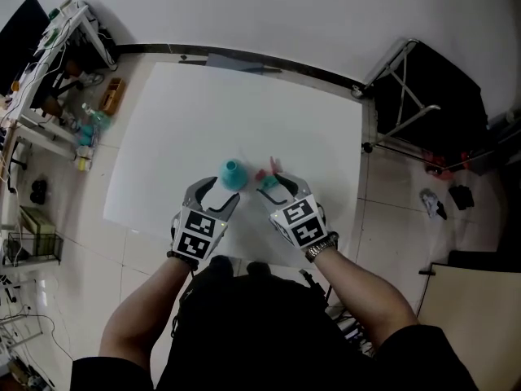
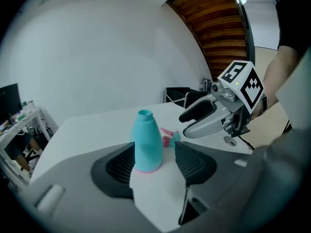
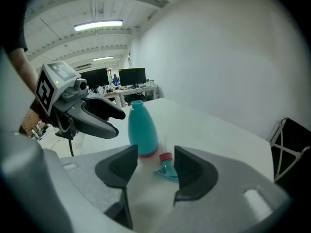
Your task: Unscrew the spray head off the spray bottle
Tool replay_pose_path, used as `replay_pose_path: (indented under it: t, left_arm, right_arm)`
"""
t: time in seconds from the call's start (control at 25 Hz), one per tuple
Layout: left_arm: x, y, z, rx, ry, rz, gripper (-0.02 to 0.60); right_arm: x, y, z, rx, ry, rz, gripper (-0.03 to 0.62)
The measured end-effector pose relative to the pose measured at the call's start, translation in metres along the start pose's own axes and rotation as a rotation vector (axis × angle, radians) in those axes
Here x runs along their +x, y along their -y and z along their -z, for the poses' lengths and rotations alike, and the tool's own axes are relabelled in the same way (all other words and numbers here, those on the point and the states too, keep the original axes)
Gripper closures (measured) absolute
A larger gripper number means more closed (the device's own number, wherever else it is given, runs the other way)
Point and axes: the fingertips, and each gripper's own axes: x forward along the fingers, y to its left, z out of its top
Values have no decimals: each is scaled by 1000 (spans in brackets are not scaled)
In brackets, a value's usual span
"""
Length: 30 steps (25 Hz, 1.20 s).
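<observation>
A teal spray bottle (image 1: 233, 173) stands upright on the white table (image 1: 244, 112), its neck bare and open at the top. The spray head (image 1: 267, 172), teal with a pink collar, lies on its side just right of the bottle. In the left gripper view the bottle (image 2: 147, 142) rises just beyond my left gripper (image 2: 154, 161), whose jaws stand open without touching it. My right gripper (image 3: 151, 166) is open too, with the spray head (image 3: 166, 168) on the table just past its jaws and nothing gripped. In the head view both grippers, left (image 1: 218, 192) and right (image 1: 277, 184), hover near the table's front edge.
A black folding stand (image 1: 423, 96) sits on the floor right of the table. Cluttered shelves (image 1: 57, 80) line the left side. Desks with monitors (image 3: 121, 79) show far behind. The table's far half is bare white.
</observation>
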Motion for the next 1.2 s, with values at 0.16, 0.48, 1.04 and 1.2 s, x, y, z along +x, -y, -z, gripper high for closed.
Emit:
replay_pose_path:
  t: [0.16, 0.48, 1.04, 1.2]
  left_arm:
    - [-15, 6, -15, -24, 43, 2, 366]
    - [-26, 25, -29, -66, 90, 36, 565]
    - [-28, 35, -39, -55, 104, 58, 565]
    - [-28, 35, -38, -56, 99, 54, 565]
  right_arm:
    - [-15, -14, -14, 15, 38, -10, 444]
    - [-31, -37, -35, 0, 75, 5, 602]
    - [-35, -53, -44, 5, 88, -31, 603]
    - [-35, -52, -43, 5, 84, -29, 603]
